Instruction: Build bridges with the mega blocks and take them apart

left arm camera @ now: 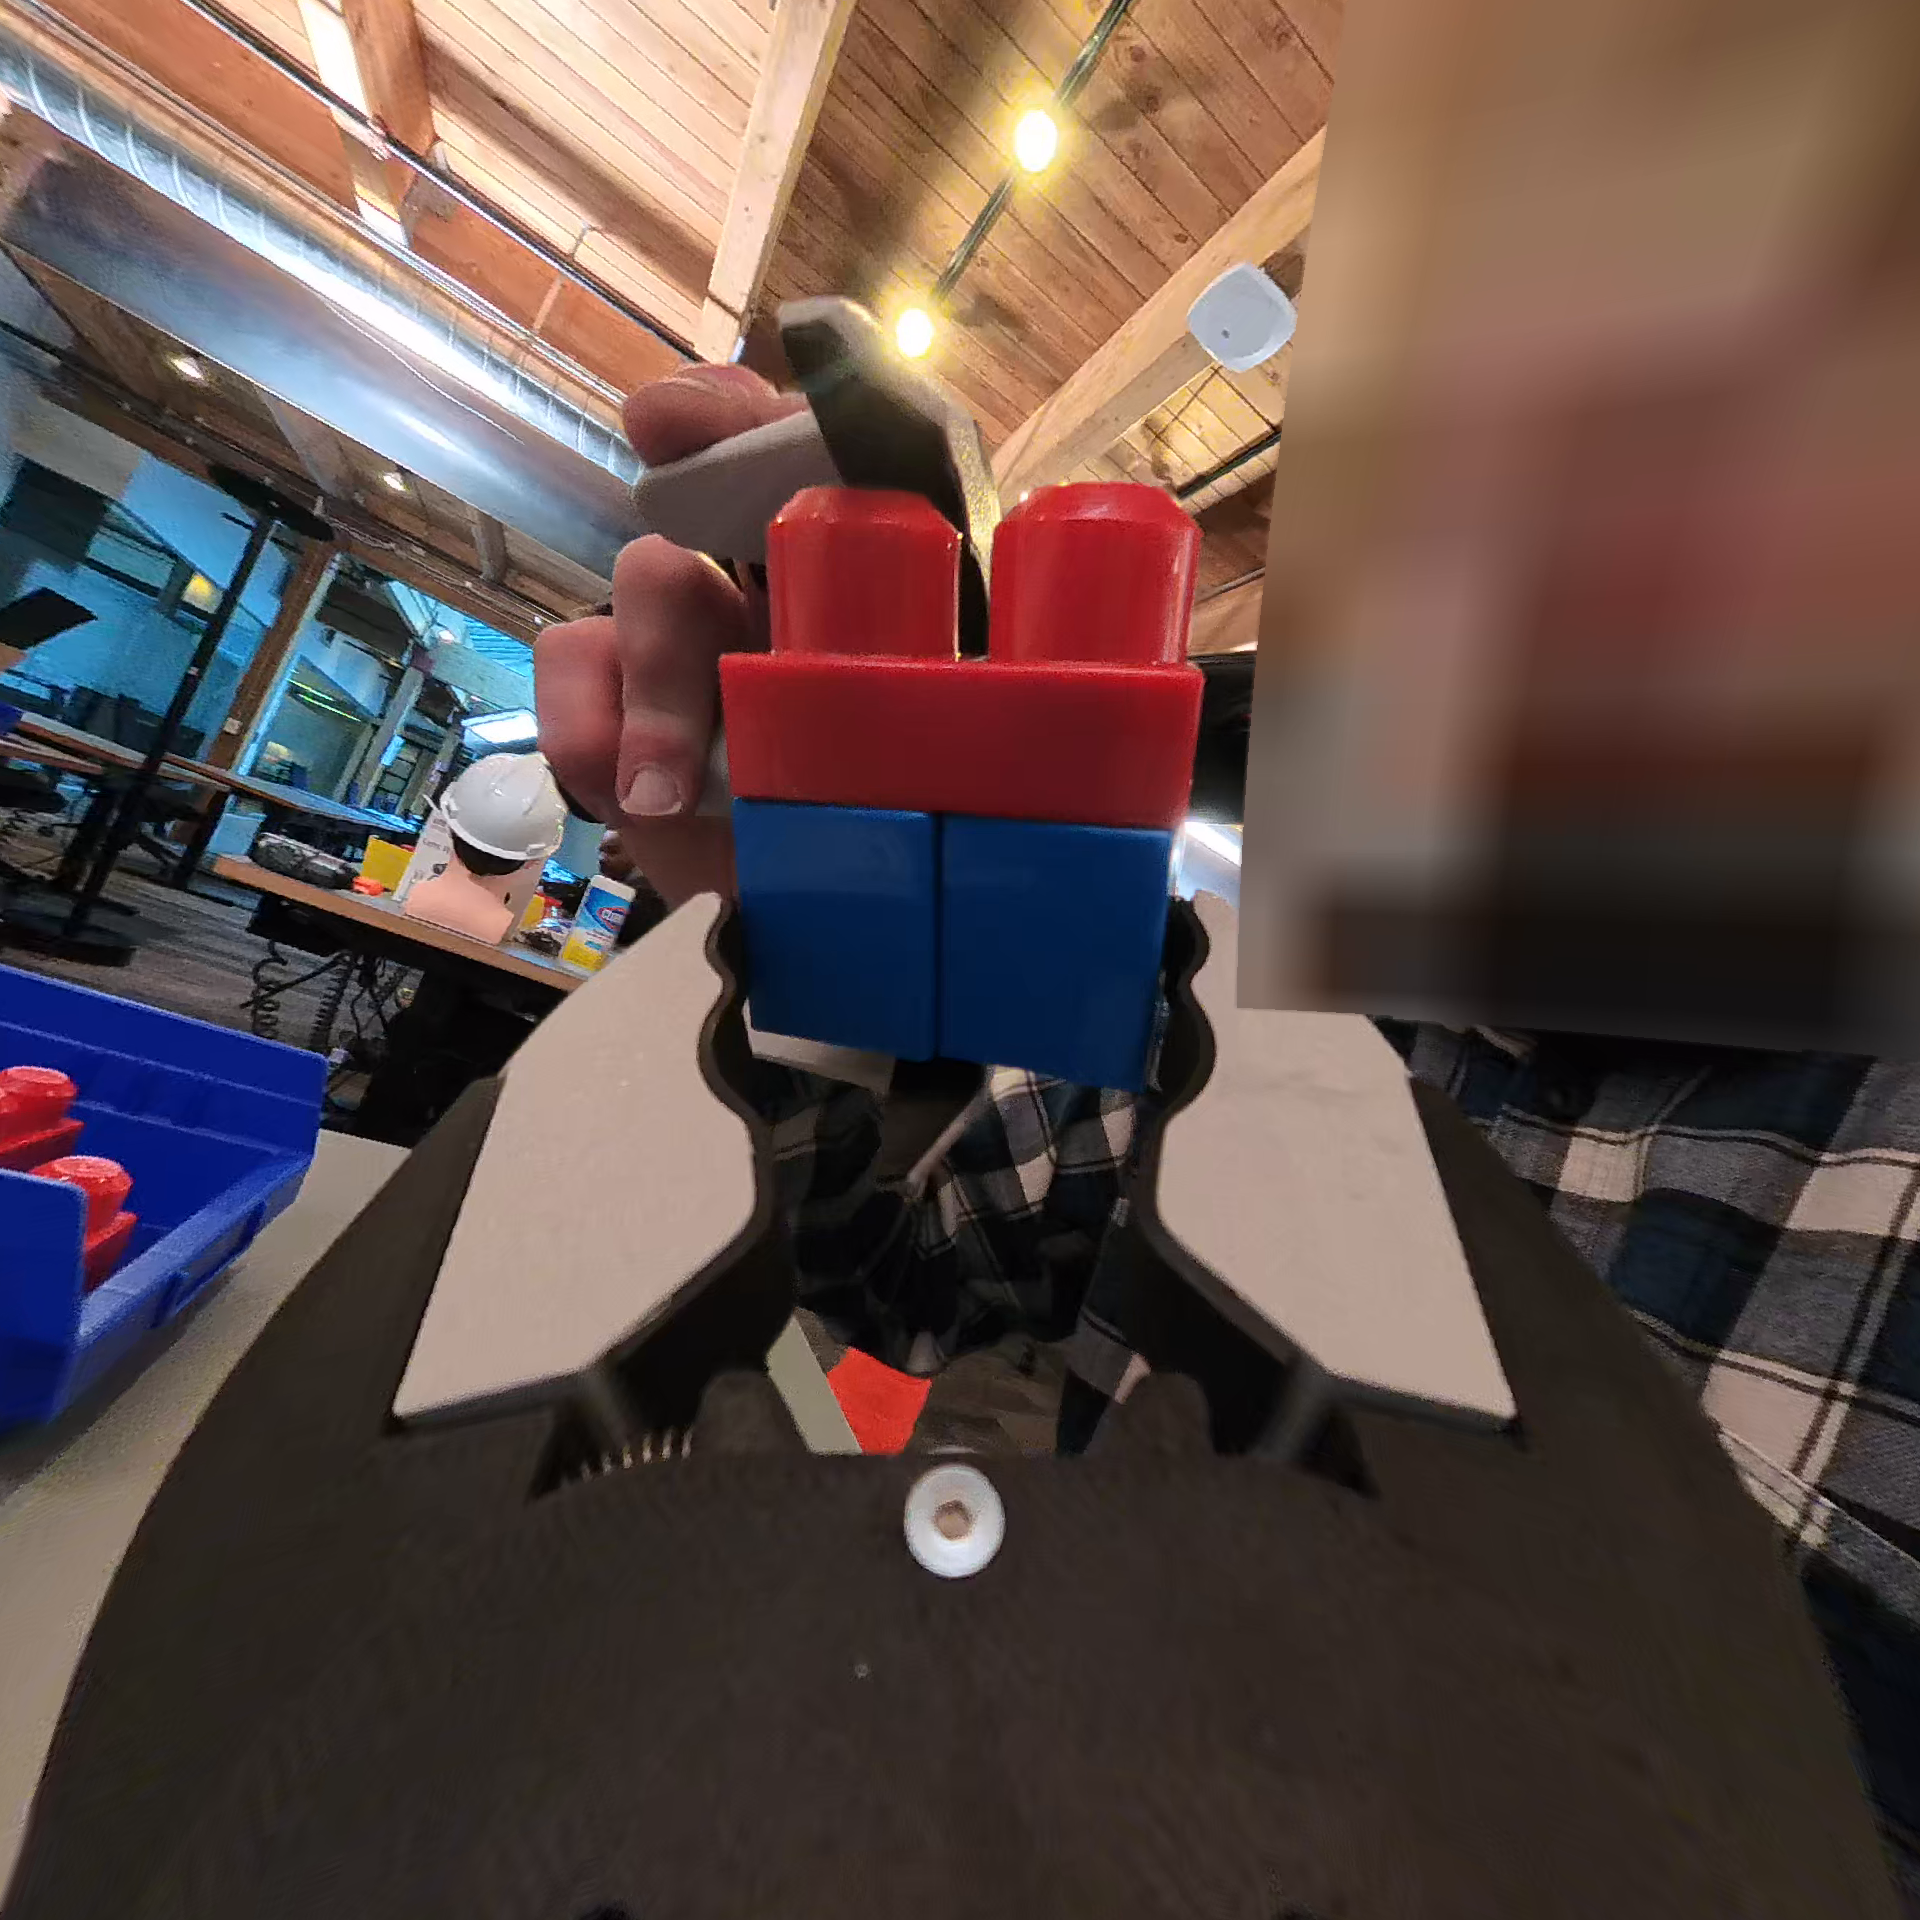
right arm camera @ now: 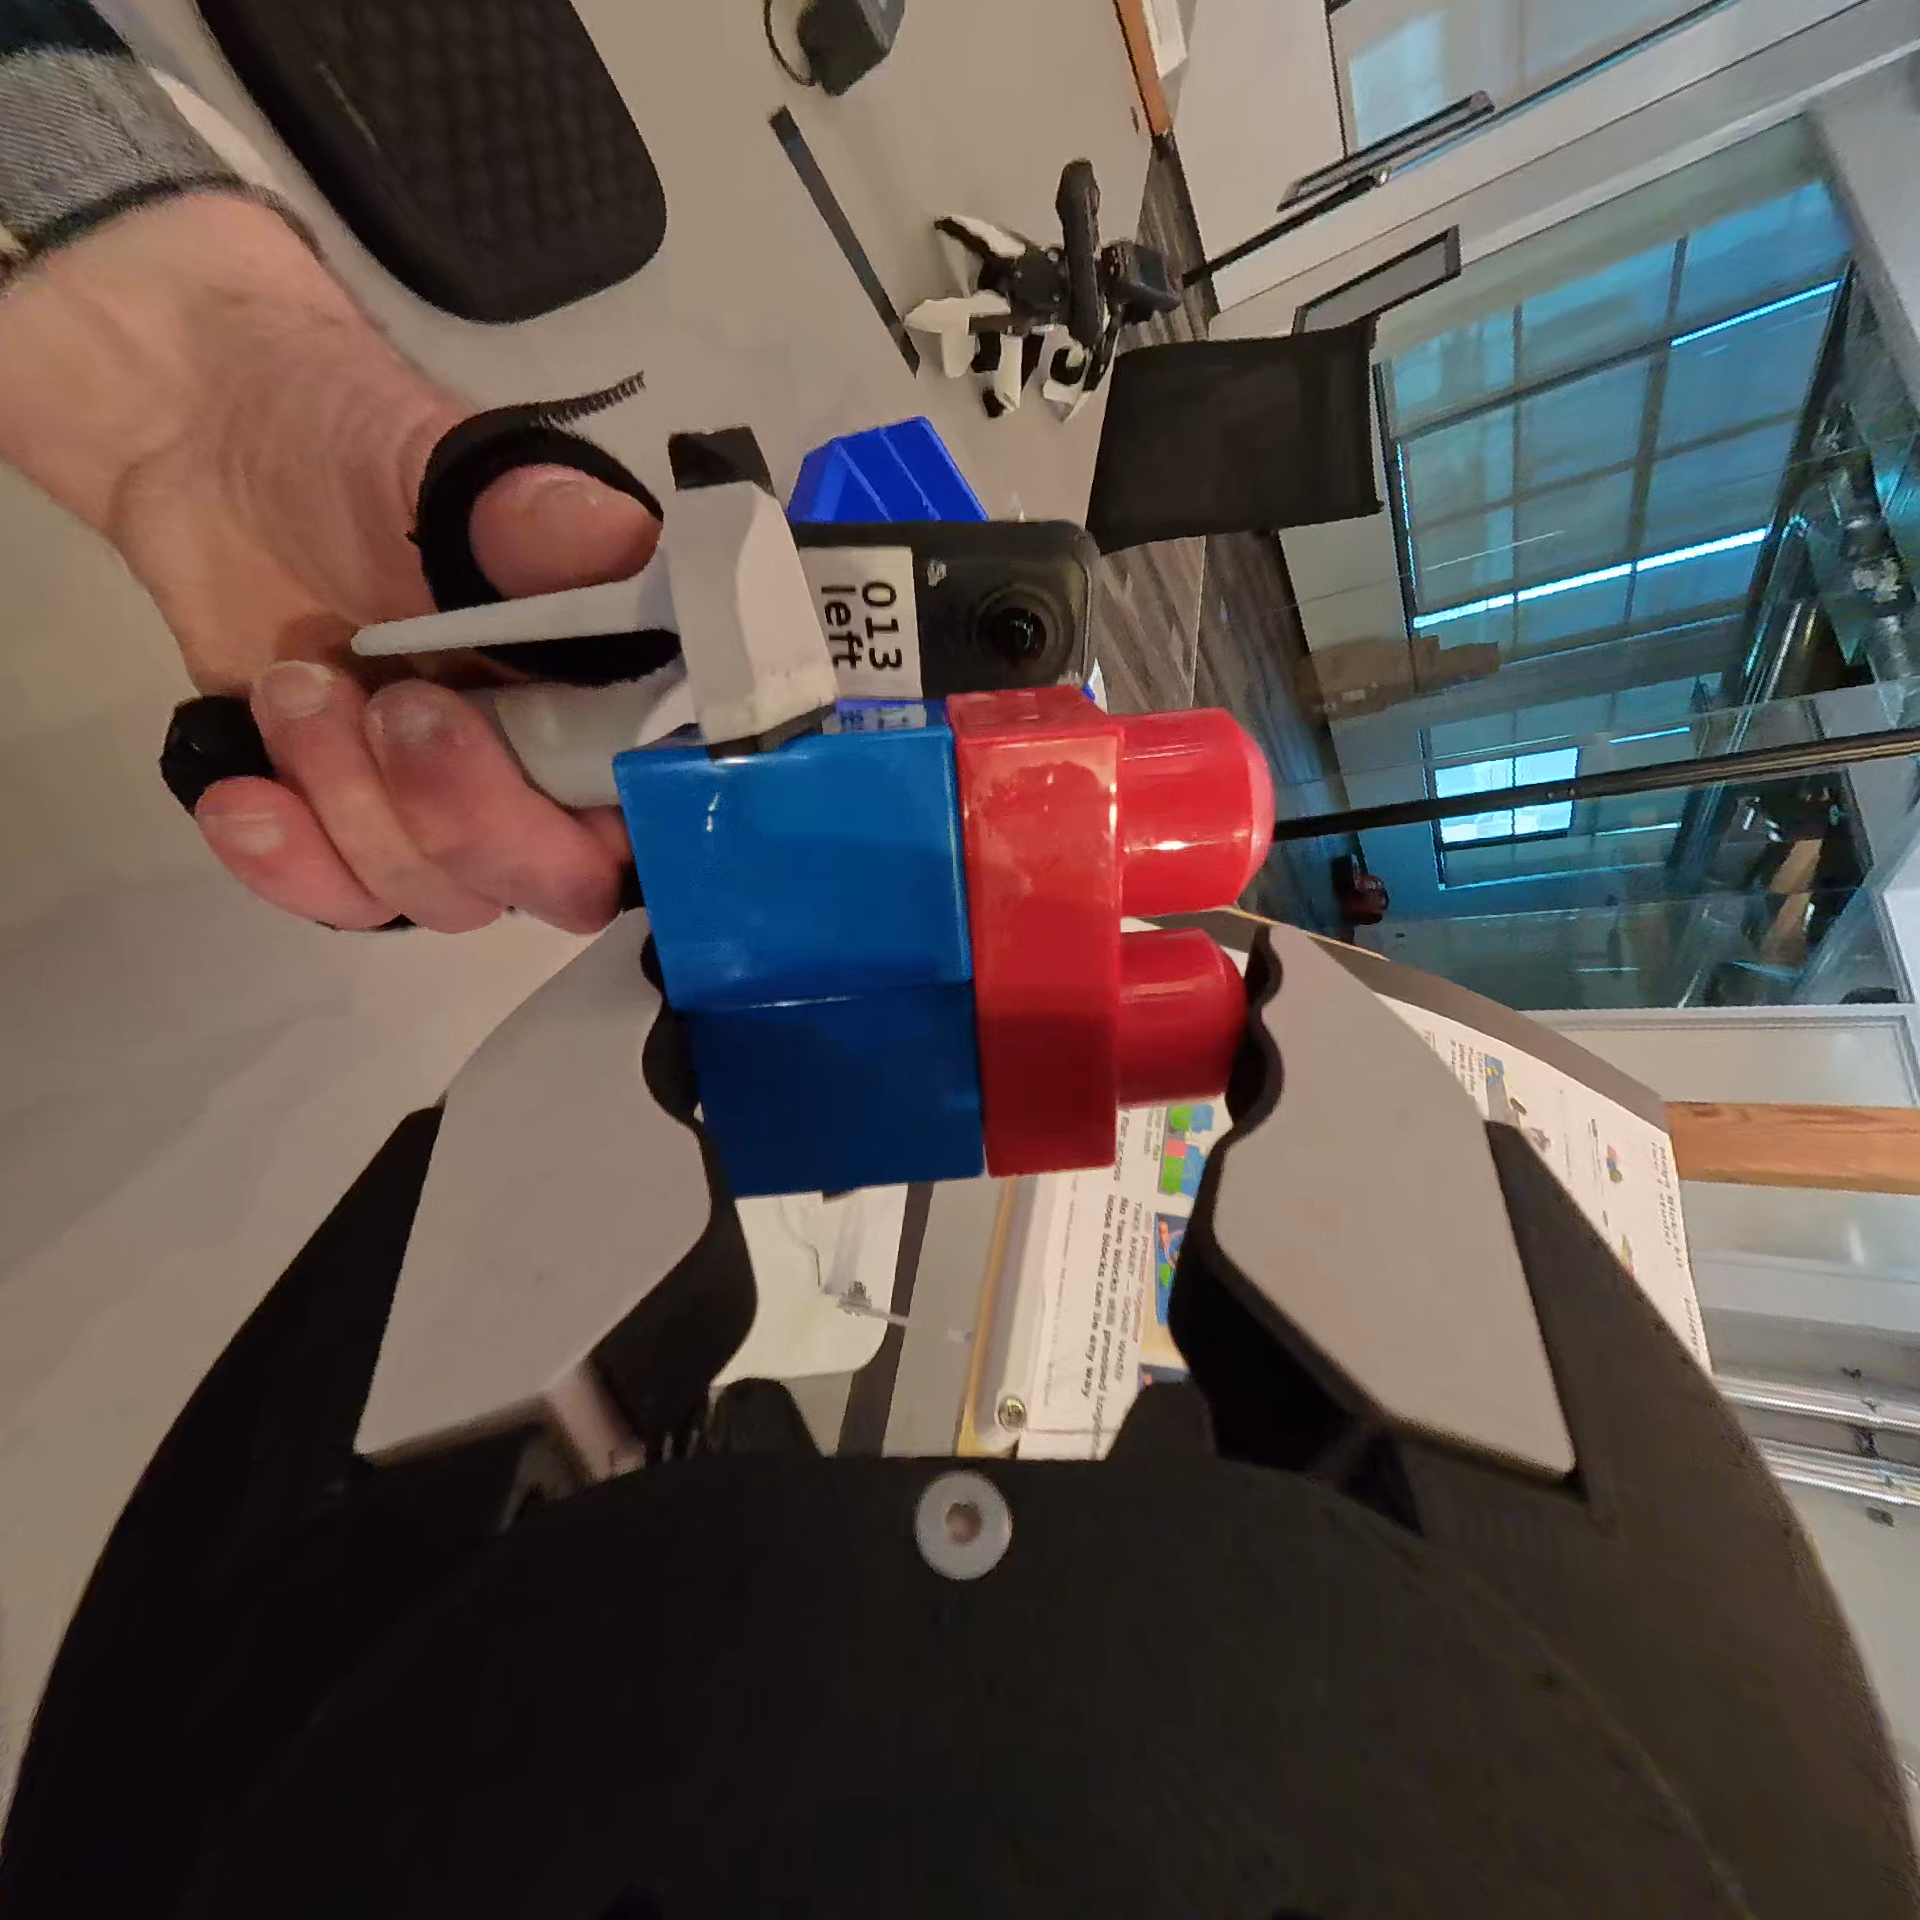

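A small stack is held in the air: a red two-stud block (left arm camera: 961, 738) sits on two blue blocks (left arm camera: 842, 925) side by side. My left gripper (left arm camera: 956, 914) is shut on the blue blocks, its pads pressing their outer sides. In the right wrist view the stack lies sideways, blue (right arm camera: 800, 883) on the left and red (right arm camera: 1039, 935) on the right. My right gripper (right arm camera: 954, 997) is shut on the stack lengthwise, one pad on the blue base and one on a red stud. One right finger (left arm camera: 883, 416) shows behind the studs. One left finger (right arm camera: 748, 613) rests on the blue block.
A blue bin (left arm camera: 208, 1132) with red blocks (left arm camera: 42, 1112) stands on the white table at the left. The bin also shows in the right wrist view (right arm camera: 883, 468). A spare gripper (right arm camera: 1039, 301), a black pad (right arm camera: 447, 135) and an instruction sheet (right arm camera: 1558, 1143) lie nearby. A person in a plaid shirt (left arm camera: 1662, 1247) is close behind. My hands' fingertips stand some 4 centimeters from each other.
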The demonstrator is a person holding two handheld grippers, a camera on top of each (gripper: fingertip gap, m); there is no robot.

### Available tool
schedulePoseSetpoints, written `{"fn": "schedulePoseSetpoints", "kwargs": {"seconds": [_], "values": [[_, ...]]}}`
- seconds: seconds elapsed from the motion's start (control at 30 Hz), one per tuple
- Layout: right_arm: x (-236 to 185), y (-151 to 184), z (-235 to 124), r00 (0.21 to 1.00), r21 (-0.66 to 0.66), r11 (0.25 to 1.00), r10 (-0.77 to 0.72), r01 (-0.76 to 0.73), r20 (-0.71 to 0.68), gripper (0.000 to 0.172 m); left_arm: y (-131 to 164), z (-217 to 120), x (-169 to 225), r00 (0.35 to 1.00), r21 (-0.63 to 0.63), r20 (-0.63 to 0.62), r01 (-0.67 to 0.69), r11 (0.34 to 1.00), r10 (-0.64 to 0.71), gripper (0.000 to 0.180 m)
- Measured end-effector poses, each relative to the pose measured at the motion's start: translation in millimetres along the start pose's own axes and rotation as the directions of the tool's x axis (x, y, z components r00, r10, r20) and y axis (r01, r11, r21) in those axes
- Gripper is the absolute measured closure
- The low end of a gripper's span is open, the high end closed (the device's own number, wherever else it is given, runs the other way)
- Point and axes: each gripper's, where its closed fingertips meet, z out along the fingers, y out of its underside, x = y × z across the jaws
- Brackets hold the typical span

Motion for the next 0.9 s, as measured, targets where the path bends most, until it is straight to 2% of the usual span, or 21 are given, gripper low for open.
{"fn": "schedulePoseSetpoints", "kwargs": {"seconds": [0.27, 0.37, 0.47, 0.57, 0.7, 0.83, 0.9], "values": [[-5, 4, 1, 1.0, -0.046, 0.999, -0.018, 0.019, 0.021, 0.071, 4, -2, -3, 1.0, -0.002, 0.006, 0.006, 1.0, -0.006, 0.104], [-5, 3, 2, 1.0, -0.021, 1.0, 0.015, -0.014, 0.024, 0.07, 3, -3, -3, 1.0, 0.015, 0.001, 0.011, 1.0, -0.011, 0.105], [-10, -2, -4, 0.994, 0.032, 0.998, 0.049, -0.053, 0.094, 0.058, 6, -4, -4, 1.0, -0.013, 0.006, 0.002, 1.0, -0.002, 0.104], [-13, -2, -4, 0.989, 0.03, 0.998, 0.052, -0.057, 0.136, 0.069, 10, -4, -5, 1.0, -0.052, 0.011, -0.01, 0.999, 0.01, 0.104], [-10, -2, -3, 0.995, 0.015, 1.0, 0.015, -0.016, 0.097, 0.074, 9, -5, -6, 1.0, -0.037, 0.01, -0.007, 0.999, 0.007, 0.104], [-14, 1, -2, 0.995, -0.021, 1.0, 0.01, -0.008, 0.098, 0.074, 12, -7, -7, 1.0, -0.041, 0.007, 0.003, 0.999, -0.003, 0.105], [-15, 0, 0, 0.99, 0.008, 0.998, 0.064, -0.065, 0.125, 0.073, 11, -9, -7, 1.0, -0.026, -0.005, 0.012, 1.0, -0.012, 0.104]]}}
